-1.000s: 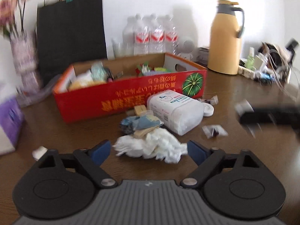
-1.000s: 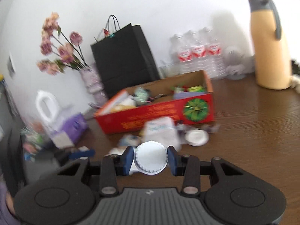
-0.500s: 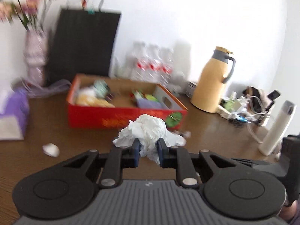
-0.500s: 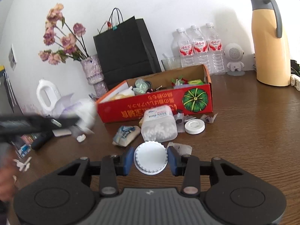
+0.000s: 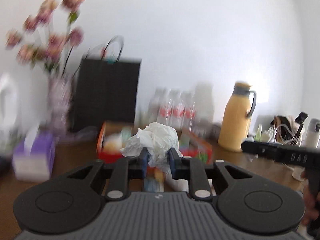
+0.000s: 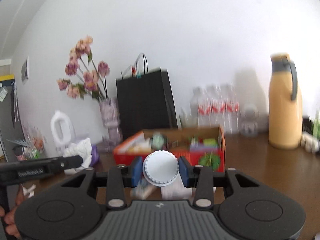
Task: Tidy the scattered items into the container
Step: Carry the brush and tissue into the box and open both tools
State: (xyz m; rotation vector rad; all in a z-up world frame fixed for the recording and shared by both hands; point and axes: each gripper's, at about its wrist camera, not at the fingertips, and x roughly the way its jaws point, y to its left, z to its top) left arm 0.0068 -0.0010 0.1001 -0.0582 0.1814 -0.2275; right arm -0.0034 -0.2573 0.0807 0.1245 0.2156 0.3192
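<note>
My left gripper (image 5: 157,160) is shut on a crumpled white tissue (image 5: 155,140) and holds it in the air in front of the red cardboard box (image 5: 112,155). The tissue also shows in the right wrist view (image 6: 79,150), at the tip of the left gripper (image 6: 80,160). My right gripper (image 6: 160,169) is shut on a round white ribbed lid (image 6: 160,168), raised before the red box (image 6: 210,158), which holds several items. Loose items lie on the table below both grippers, blurred.
A black paper bag (image 6: 144,104), a vase of pink flowers (image 6: 110,112), water bottles (image 6: 216,108) and a yellow thermos (image 6: 285,104) stand behind the box. A purple tissue box (image 5: 34,156) is at the left. Cables and small clutter (image 5: 286,132) lie at the right.
My left gripper closed on the tissue, lifted it off the table and keeps rising. My right gripper, still holding the lid, has risen and moved toward the box.
</note>
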